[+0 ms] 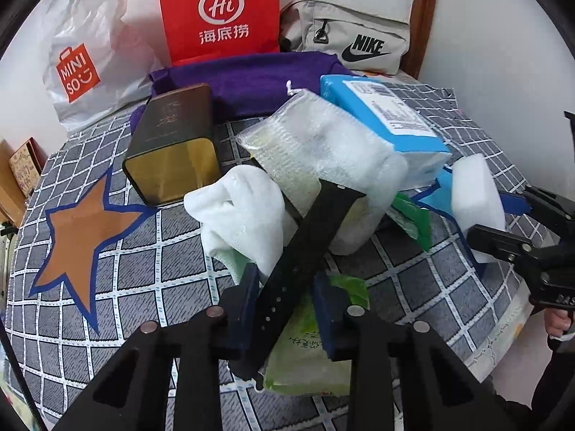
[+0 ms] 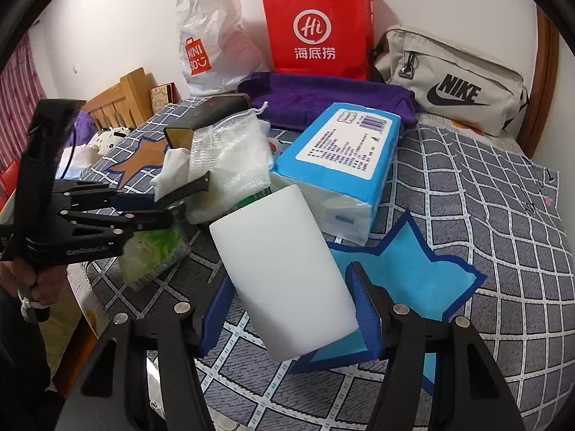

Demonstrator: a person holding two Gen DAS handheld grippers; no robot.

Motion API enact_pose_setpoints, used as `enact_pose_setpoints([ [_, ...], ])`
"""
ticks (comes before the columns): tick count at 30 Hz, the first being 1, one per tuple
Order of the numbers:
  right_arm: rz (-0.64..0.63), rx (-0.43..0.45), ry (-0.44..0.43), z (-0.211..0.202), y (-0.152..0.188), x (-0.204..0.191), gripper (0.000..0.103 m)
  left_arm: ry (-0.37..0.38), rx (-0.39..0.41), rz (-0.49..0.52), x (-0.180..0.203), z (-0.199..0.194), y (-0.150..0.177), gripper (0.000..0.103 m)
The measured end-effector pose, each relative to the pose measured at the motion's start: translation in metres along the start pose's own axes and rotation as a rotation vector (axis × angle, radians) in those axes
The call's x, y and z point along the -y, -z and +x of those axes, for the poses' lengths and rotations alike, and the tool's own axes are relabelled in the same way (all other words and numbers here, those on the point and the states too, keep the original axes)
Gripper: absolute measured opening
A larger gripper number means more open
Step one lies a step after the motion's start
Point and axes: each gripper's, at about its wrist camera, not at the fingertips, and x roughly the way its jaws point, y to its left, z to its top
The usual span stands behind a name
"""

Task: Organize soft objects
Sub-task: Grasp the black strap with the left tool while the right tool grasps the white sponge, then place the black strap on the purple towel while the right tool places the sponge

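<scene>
Black silicone watch strap sits between your left gripper pads; they look clenched on it, though contact on the right pad is hard to confirm. The strap's far end lies across the pile, its near end cut off behind the fingers. Your right gripper is grasping the white foam block, both blue pads against its sides, and holds it over the blue star patch on the grey checked bedcover.

Hidden bits: the green-printed plastic packet is partly under the strap and the left fingers, text unreadable. The white sock is bunched, so you can't tell one from two. The clear mesh drawstring pouch holds something pale, unclear what. The purple folded cloth is half covered by the pile.

Counts: one blue tissue pack, one dark tin box with gold interior, lying on its side, open end toward you, looks empty. Three bags against the wall: white Miniso plastic bag, red paper bag, beige Nike bag; contents not visible. Two star patches, one orange.
</scene>
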Motion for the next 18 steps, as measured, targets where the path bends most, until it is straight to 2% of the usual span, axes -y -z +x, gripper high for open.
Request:
enact_pose_setpoints([
  [3,0.006,0.004,0.003,-0.002,0.0,0.001,0.061,-0.002,-0.002,-0.02,-0.003,-0.002,0.001,0.013],
  [9,0.006,0.015,-0.005,-0.006,0.0,-0.001,0.061,0.008,-0.006,-0.036,-0.006,0.001,0.002,0.011],
  [18,0.014,0.013,0.017,-0.009,0.001,-0.002,0.061,0.003,0.057,-0.054,-0.01,-0.031,-0.002,0.01],
])
